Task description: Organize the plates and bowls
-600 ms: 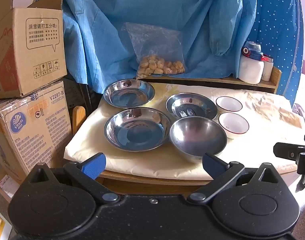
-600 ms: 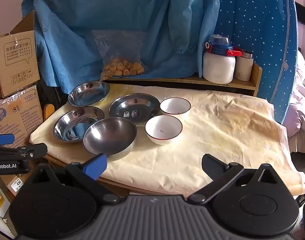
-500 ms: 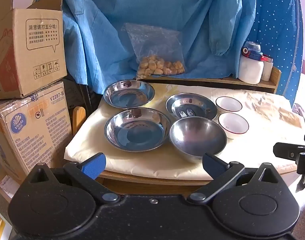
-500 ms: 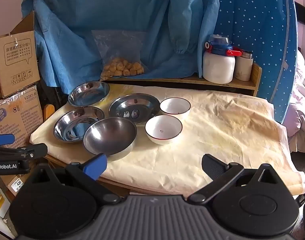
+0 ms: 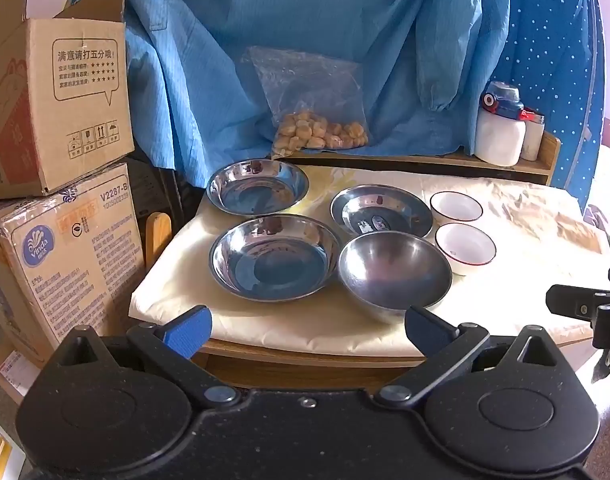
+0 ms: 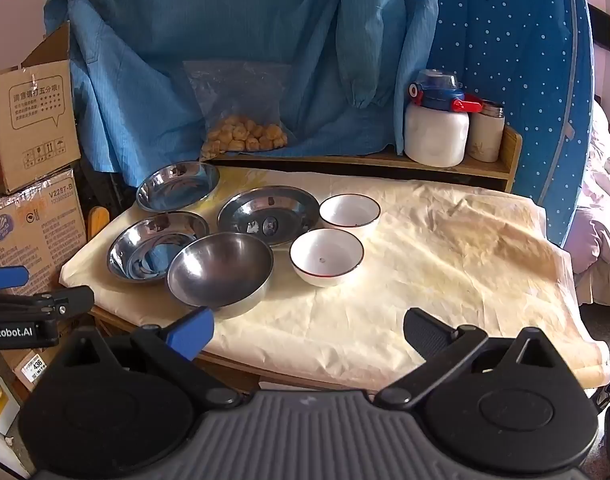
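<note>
Three shallow steel plates stand on the cloth-covered table: a far left one (image 5: 257,186), a near left one (image 5: 275,255) and a middle one (image 5: 381,210). A deep steel bowl (image 5: 395,272) sits at the front. Two white bowls with red rims, one far (image 5: 456,207) and one near (image 5: 465,243), sit to its right. In the right wrist view the deep steel bowl (image 6: 221,270) and the near white bowl (image 6: 326,255) lie ahead and to the left. My left gripper (image 5: 307,326) is open and empty, short of the table edge. My right gripper (image 6: 309,330) is open and empty over the front edge.
Stacked cardboard boxes (image 5: 53,152) stand left of the table. A plastic bag of snacks (image 5: 317,128) and a white jar with a blue lid (image 6: 435,128) sit on a wooden shelf at the back. Blue cloth hangs behind. A bed (image 6: 603,240) lies to the right.
</note>
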{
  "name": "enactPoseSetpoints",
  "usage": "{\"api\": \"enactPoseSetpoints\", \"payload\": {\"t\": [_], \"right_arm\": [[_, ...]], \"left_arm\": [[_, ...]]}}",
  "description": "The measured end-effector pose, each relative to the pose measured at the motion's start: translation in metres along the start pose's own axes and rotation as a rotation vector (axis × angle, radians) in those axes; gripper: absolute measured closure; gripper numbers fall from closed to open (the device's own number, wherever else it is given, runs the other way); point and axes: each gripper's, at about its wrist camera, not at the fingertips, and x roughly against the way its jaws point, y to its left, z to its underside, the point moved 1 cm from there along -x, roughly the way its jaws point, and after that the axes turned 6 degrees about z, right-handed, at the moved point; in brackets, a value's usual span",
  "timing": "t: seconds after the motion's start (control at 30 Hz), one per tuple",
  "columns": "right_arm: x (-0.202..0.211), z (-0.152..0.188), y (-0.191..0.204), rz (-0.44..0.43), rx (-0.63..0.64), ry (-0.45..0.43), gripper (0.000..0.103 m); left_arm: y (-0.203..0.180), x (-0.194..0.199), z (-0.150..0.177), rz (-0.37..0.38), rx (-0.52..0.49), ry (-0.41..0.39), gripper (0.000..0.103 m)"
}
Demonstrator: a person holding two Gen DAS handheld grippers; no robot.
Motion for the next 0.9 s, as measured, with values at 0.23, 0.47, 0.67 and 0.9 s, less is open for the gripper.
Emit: {"api": "enactPoseSetpoints", "payload": {"t": [0.23, 0.47, 0.67, 0.9], "right_arm": [[-0.0002, -0.0004, -0.0007, 0.001, 0.001, 0.000, 0.000], [-0.0002, -0.0009, -0.0011, 0.001, 0.002, -0.001, 0.000], [-0.0003, -0.0014, -0.0011, 0.002, 0.003, 0.000, 0.000], [0.0003, -0.0014, -0.0016, 0.002, 0.003, 0.000, 0.000]], "left_arm": [[-0.0005, 0.0008, 0.0007, -0.001, -0.001, -0.001, 0.001], [-0.0009, 0.0014, 0.0009, -0.002, -0.003, -0.001, 0.001], [-0.0016, 0.0030, 0.0012, 0.000, -0.005, 0.001, 0.001], [-0.0023, 0.0034, 0.0015, -0.001, -0.005, 0.000, 0.001]]}}
